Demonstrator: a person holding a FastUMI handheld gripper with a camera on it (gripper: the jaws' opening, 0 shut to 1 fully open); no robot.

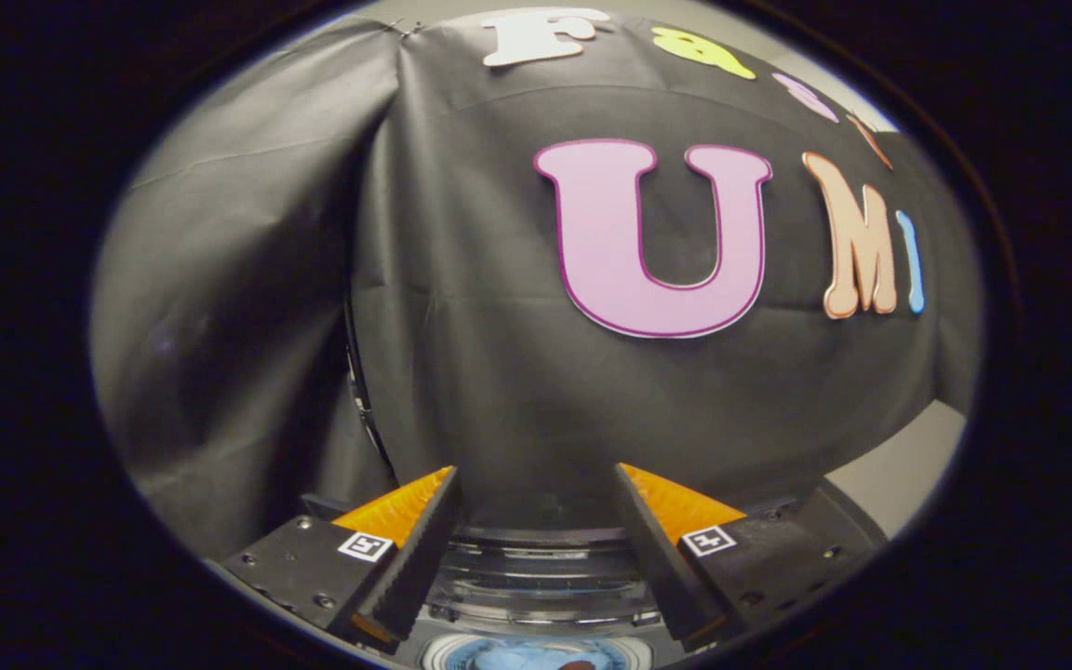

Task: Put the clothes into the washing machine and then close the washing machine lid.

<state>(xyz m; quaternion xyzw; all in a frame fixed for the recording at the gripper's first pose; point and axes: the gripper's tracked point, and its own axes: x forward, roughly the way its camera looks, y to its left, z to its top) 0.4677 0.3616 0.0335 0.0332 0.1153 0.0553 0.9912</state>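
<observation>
The gripper (536, 530) hangs wide open, holding nothing. Directly below and between its fingers sits the round clear-lidded washing machine (541, 582), with pale blue clothes (527, 656) apparently inside.

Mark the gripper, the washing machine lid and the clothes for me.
gripper (536, 521): gripper view, midway between its open fingertips.
washing machine lid (541, 582): gripper view, clear raised lid between the fingers.
clothes (522, 657): gripper view, blue fabric in the drum below the lid.

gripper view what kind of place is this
Likely a recording booth with a laundry setup: draped black cloth wall, a clear ribbed washing machine lid between the open tool fingers, blue cloth below.
</observation>
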